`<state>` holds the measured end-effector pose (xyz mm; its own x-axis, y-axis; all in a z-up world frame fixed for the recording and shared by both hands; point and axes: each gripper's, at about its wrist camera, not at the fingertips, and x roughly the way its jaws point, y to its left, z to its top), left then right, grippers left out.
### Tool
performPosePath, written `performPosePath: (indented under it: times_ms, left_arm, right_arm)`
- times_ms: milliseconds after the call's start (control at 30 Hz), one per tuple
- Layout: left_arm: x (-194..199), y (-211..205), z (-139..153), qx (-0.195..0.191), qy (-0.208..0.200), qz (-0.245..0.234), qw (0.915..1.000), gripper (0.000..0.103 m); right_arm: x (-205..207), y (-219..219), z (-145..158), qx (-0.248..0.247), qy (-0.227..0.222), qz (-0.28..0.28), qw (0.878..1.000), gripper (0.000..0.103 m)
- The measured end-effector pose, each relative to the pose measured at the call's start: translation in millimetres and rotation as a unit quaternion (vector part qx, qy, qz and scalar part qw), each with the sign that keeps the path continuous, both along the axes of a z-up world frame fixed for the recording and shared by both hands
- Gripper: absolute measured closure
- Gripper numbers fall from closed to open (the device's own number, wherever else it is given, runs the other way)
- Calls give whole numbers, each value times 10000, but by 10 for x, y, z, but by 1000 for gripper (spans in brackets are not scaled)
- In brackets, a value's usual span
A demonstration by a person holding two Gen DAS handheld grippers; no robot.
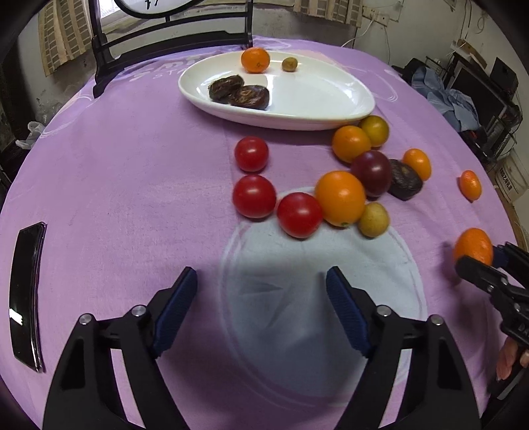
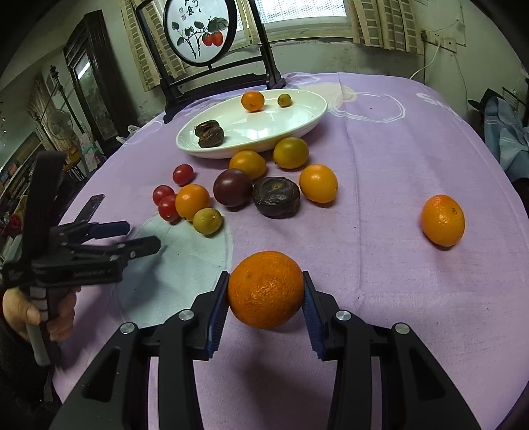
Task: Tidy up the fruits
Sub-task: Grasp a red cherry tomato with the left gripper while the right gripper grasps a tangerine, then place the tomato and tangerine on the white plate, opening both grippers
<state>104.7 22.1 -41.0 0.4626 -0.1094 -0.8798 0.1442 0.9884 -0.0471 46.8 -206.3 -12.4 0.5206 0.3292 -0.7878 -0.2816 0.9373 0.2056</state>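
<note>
At the far left of the left wrist view, a glossy black flat phone-like slab point(image 1: 26, 294) lies on the purple tablecloth point(image 1: 115, 165), its near end bent by the lens. The left gripper point(image 1: 261, 311) hovers over a pale blue circular patch of the cloth with its blue-padded fingers spread wide and nothing between them. Beyond it lies a loose cluster: three small red cherry tomatoes point(image 1: 254, 196), smooth orange round fruits point(image 1: 340, 197), a dark purple round tomato point(image 1: 372, 172) and a dull yellow-green small fruit point(image 1: 373, 220). A dark brown wrinkled fruit point(image 1: 405, 180) is partly hidden behind the purple one.

Farther back, the white oval ceramic dish point(image 1: 314, 92) holds two dark wrinkled pieces, a small orange and a tiny olive-coloured fruit. Behind it, the dark wooden stand of a round painted screen point(image 2: 200, 29) is cut off at the top in the left view.

To the right, the right gripper point(image 2: 266, 297) clamps a rough-skinned orange mandarin point(image 2: 266, 289) between both pads, raised just over the cloth above its shadow. In the left view its fingers cover part of that fruit. Another mandarin point(image 2: 443, 220) sits alone near the right edge.
</note>
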Motion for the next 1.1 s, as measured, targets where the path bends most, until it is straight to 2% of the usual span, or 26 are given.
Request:
performPosePath:
  times_ms: [100, 333, 400, 533, 667, 800, 833, 933, 1100]
  left_arm:
    - [54, 41, 15, 17, 43, 71, 10000, 25]
    - [20, -148, 30, -303, 121, -55, 9995, 26]
    - [56, -207, 19, -336, 142, -69, 9993, 37]
    - [170, -294, 11, -255, 137, -53, 9996, 39]
    - [315, -283, 25, -427, 144, 88, 9989, 44]
    - [393, -331, 30, -452, 81, 91, 9989, 64]
    - [387, -335, 33, -408, 46, 116, 9991, 72]
    - [313, -348, 39, -287, 2, 18, 9996, 73]
    - [65, -218, 146, -311, -34, -162, 9994, 73]
  right_arm:
    - [-21, -23, -16, 27, 29, -8, 10000, 60]
    - [22, -65, -41, 133, 70, -72, 9999, 60]
    - [19, -79, -36, 178, 67, -71, 9998, 60]
    - [10, -96, -36, 232, 53, -50, 9997, 60]
    - [14, -143, -48, 315, 73, -85, 9994, 60]
    - [29, -160, -73, 344, 117, -95, 9993, 59]
    - [27, -161, -71, 353, 115, -92, 9993, 59]
    - [11, -165, -48, 371, 72, -98, 9992, 59]
    - [-16, -140, 1, 368, 26, -53, 9993, 59]
